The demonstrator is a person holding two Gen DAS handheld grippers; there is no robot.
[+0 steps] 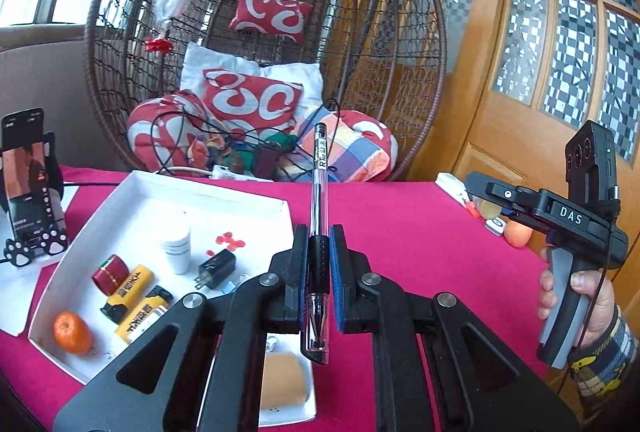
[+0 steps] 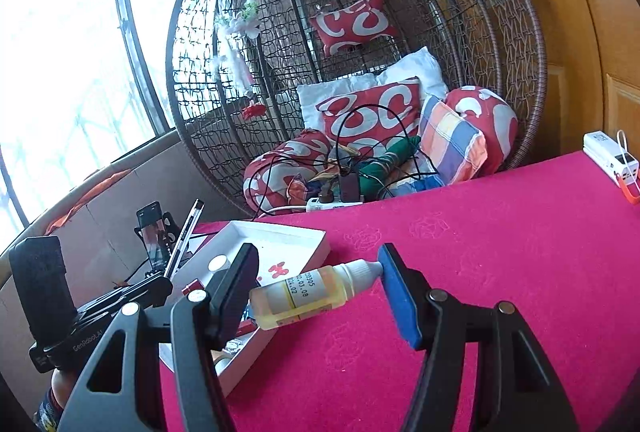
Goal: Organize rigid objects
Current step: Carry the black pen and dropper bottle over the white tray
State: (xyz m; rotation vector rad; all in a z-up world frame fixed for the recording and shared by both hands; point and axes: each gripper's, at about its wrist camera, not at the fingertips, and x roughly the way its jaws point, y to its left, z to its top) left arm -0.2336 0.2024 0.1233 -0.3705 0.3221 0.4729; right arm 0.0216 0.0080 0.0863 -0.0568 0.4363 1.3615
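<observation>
White cardboard forms the shallow tray (image 1: 276, 206) that lies on the magenta tablecloth (image 1: 420, 232), at the left side of the table. Inside the tray I count one mandarin (image 1: 73, 333), two yellow lighters (image 1: 134, 292), one red ring-shaped piece (image 1: 110, 274), one black charger plug (image 1: 216, 268), one small white bottle (image 1: 176, 248) and one flat tan piece (image 1: 284, 376) near the front edge.

One pen (image 1: 319, 232), clear with a black grip, is pinched between the closed fingers of the left gripper (image 1: 319, 256); it stands almost upright, above the right edge of the tray. One small dropper bottle (image 2: 312, 292) with yellow liquid is held lengthwise in the right gripper (image 2: 320, 292): its white cap touches the blue right pad (image 2: 396, 292) and its base meets the left pad, just beside the tray's right wall and above the cloth.

To the right of the tray the cloth has much free room up to the far edge, where one white power bank (image 2: 608, 156) lies. One phone on a stand (image 1: 30, 184) is at the left edge.
</observation>
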